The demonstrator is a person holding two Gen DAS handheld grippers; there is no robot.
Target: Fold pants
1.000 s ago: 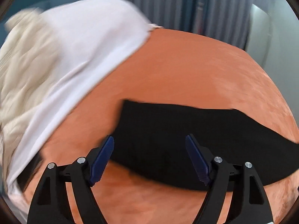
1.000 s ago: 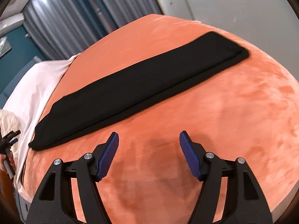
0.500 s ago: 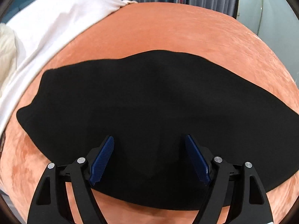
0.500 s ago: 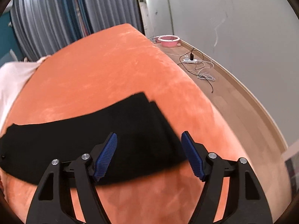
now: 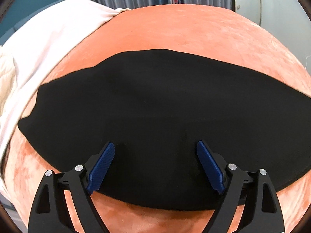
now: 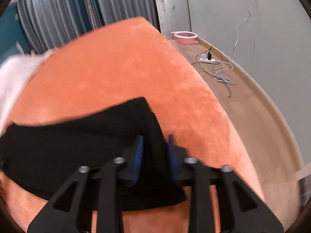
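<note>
Black pants (image 5: 155,112): folded lengthwise into one long strip, lying flat across the orange cover (image 5: 194,31).
Orange cover: velvety, spread over the bed; a white sheet (image 5: 48,38) lies over its far left part.
Left gripper (image 5: 155,147): jaws spread wide and just opened further; blue pads (image 5: 101,167) hover over the near edge of the wide end of the pants, with nothing pinched.
Right gripper (image 6: 154,141): jaws have just been closing, now narrow, astride the leg end of the pants at the right side of the bed. Cloth stands between the blue pads (image 6: 139,155); the picture is blurred, so they seem to pinch it, but I cannot tell for sure.
Floor (image 6: 243,104): wooden, right of the bed, with a white power strip (image 6: 209,59), loose cables and a pink basin (image 6: 184,37) by the grey wall.
Curtains (image 6: 58,15): grey, behind the bed.
</note>
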